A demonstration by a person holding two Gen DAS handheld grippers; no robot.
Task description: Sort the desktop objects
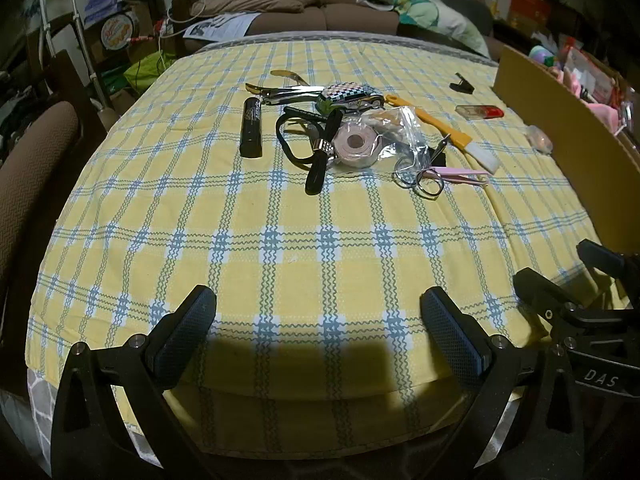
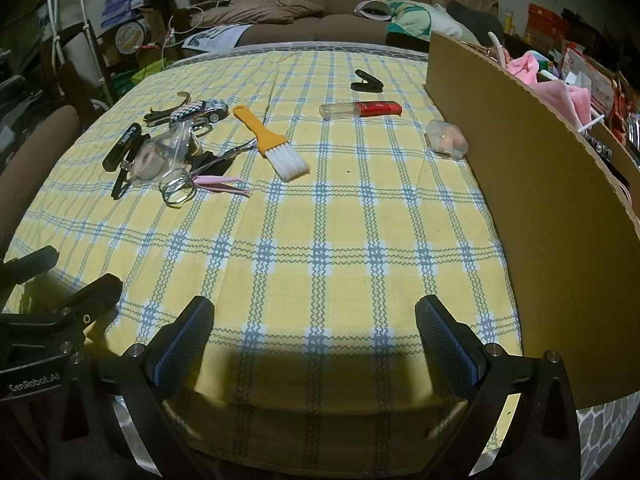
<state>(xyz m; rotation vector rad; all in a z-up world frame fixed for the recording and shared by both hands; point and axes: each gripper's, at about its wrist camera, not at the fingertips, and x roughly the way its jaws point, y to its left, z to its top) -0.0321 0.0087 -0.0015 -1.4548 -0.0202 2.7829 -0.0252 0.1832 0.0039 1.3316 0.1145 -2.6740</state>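
Observation:
A pile of small items lies mid-table on the yellow checked cloth (image 1: 280, 248): a black tube (image 1: 251, 127), a checkered toy car (image 1: 350, 98), a tape roll in a clear bag (image 1: 358, 144), small scissors (image 1: 420, 176), pink tweezers (image 1: 464, 175) and a yellow-handled brush (image 2: 272, 140). Farther right lie a red-capped clear case (image 2: 360, 109), a black clip (image 2: 367, 81) and a small clear box (image 2: 446, 139). My left gripper (image 1: 318, 328) hangs open over the near table edge, nothing between its fingers. My right gripper (image 2: 314, 332) is open and empty too, beside it on the right.
A tall cardboard box (image 2: 540, 184) filled with pink cloth and oddments stands along the table's right side. A brown chair (image 1: 28, 168) sits at the left edge. A brown sofa (image 1: 320, 8) and cluttered shelves lie beyond the table.

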